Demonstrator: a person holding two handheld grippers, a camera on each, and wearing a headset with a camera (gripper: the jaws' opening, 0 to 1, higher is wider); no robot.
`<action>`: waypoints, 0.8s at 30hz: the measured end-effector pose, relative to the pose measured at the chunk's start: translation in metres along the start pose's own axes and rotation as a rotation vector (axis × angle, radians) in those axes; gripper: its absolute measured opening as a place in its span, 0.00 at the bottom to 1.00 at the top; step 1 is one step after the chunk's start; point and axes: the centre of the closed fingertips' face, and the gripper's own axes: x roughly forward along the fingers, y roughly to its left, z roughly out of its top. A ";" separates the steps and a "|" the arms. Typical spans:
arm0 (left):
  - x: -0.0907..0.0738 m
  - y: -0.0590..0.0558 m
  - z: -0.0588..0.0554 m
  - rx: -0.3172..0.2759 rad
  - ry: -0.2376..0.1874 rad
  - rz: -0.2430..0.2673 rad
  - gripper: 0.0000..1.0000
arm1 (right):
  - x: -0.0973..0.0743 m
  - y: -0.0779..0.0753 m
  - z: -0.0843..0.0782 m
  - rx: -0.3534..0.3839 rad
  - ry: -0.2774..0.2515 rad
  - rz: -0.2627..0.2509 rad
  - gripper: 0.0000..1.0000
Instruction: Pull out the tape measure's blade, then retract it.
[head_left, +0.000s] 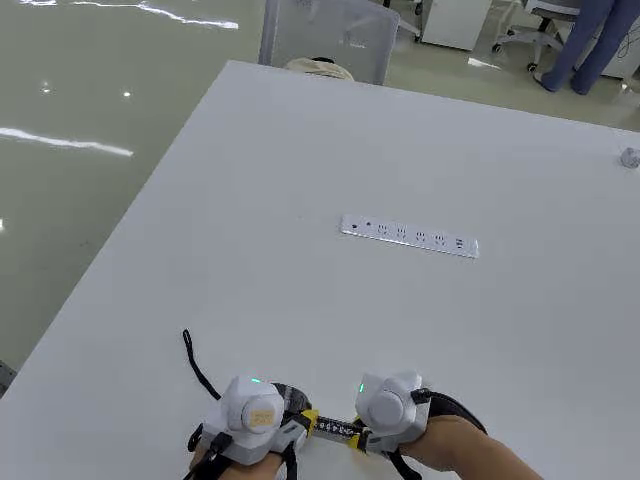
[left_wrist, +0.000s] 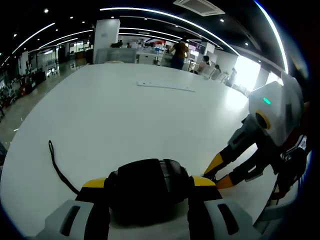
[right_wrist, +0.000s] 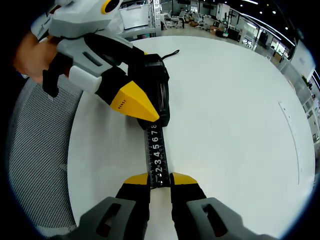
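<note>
Currently, the work sits at the near edge of the white table (head_left: 300, 150). Farthest left, the black strap (head_left: 198, 366) of the tape measure trails loose across the surface, clear of both tools.

Next, the left gripper (left_wrist: 149, 182) is closed on the tape measure (left_wrist: 149, 196). Its yellow fingertips (left_wrist: 95, 183) press on opposite sides of the black case. This clamp anchors the case so that a pull on the blade does not drag the body along.

Between the two tools, a short run of the blade (right_wrist: 156, 150) is exposed, printed numbers facing up.

To the right, the right gripper (right_wrist: 159, 179) is closed on the blade. Its jaws pinch it from either edge, in line with the case mouth, so that the pull runs straight. The end hook is hidden between the jaws, so whether the grip is on the hook or just behind it cannot be confirmed.

Judged from the short exposed length, extension is at an early stage. The next move calls for drawing the right gripper away from the case along the blade axis. Risk: a skewed pull may kink the blade or slip the pinch.

A power strip (head_left: 409, 236) lies well apart, farther up the table.
</note>
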 end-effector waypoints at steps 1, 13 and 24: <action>0.000 0.000 0.000 0.000 0.000 0.000 0.59 | 0.000 0.001 0.001 0.001 -0.001 0.000 0.16; 0.001 0.000 0.000 -0.003 0.001 -0.002 0.59 | 0.006 0.001 0.009 -0.006 -0.011 0.007 0.16; 0.002 0.001 0.000 -0.006 0.002 -0.006 0.60 | 0.010 0.004 0.021 -0.009 -0.029 0.004 0.16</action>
